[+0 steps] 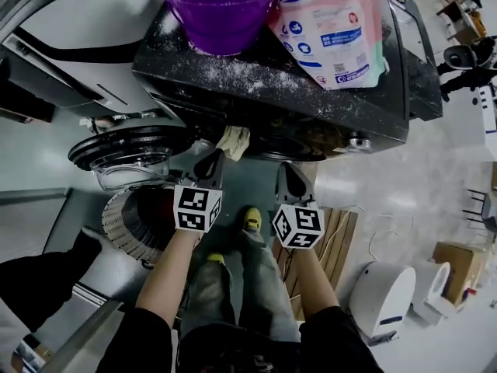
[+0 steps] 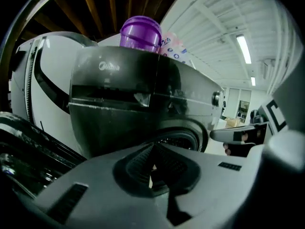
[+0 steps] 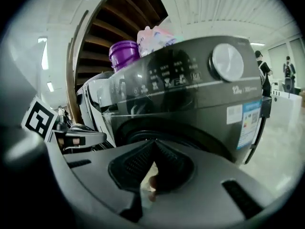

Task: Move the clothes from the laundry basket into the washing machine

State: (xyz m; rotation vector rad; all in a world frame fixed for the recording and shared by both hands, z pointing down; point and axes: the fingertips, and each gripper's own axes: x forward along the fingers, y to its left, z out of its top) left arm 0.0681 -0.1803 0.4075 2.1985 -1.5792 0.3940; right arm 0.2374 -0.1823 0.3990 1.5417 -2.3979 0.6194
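Hidden: from above, the washer (image 1: 311, 92) top covers the drum mouth (image 2: 180, 140). Only a dark arc of it shows just past your left gripper's tips. Your left forearm cuts across the basket (image 1: 128, 224), and what it holds cannot be seen.
Left gripper (image 1: 213, 158): jaws pressed together, pinching a pale cloth (image 1: 233, 141). It bunches just right of the tips, and only a thin sliver shows between the ribbed pads.
Right gripper (image 1: 286, 169): jaws pressed together. A pale scrap shows under the pads, too blurred to name.
Materials: the washer is dark, glossy and dusted white on top. The basket wall is ribbed. The door (image 1: 124, 158) is a clear glass bowl in a black ring.
Room: the door swings open left of your left jaws. The basket lies below and behind them. The floor right of your right jaws is bare.
Overhead: a purple bucket (image 1: 221, 10) and a soft pouch (image 1: 330, 29) stand above both tips.
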